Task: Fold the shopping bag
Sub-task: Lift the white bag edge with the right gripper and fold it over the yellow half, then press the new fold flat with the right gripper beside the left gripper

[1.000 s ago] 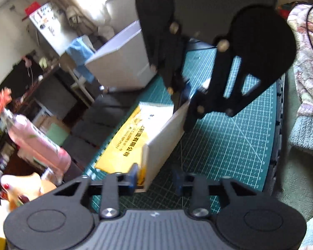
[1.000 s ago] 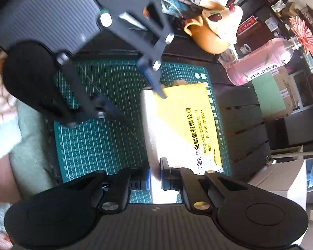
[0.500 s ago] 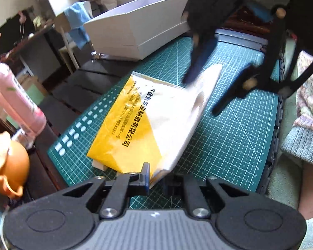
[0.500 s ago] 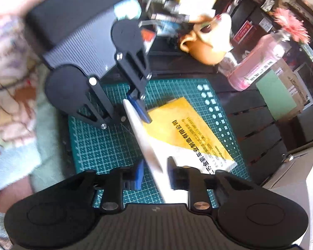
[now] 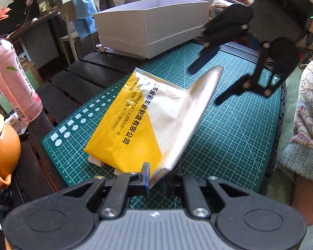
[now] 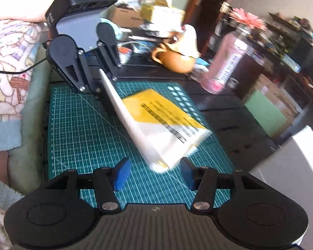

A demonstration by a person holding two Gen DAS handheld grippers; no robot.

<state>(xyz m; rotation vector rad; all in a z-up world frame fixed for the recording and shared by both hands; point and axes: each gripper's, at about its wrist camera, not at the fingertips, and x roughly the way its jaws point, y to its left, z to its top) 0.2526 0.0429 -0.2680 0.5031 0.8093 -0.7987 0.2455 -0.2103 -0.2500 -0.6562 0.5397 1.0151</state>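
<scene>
The left gripper (image 5: 156, 179) is clamped on the near corner of the shopping bag (image 5: 148, 120), lifting a white flap on edge while the yellow body lies flat on the green cutting mat (image 5: 235, 129) at the middle of the surface. The right gripper (image 6: 154, 173), whose jaws have just been opening, stands wide with the bag's far corner loose between its blue pads (image 6: 121, 173), not pressed. The mat carries a white grid, plus white squares and circles along its 9 o'clock edge in the left wrist view. The bag bears a line of black Chinese characters and a number starting 0510. Beyond the mat a dark slatted surface (image 5: 73, 83) holds a white open box (image 5: 154, 27) at 12 o'clock, a pink labelled bottle (image 5: 12, 83) and an orange jug (image 5: 2, 152) at 9 o'clock. A blue cloth (image 5: 83, 18) hangs behind in a cluttered room.
</scene>
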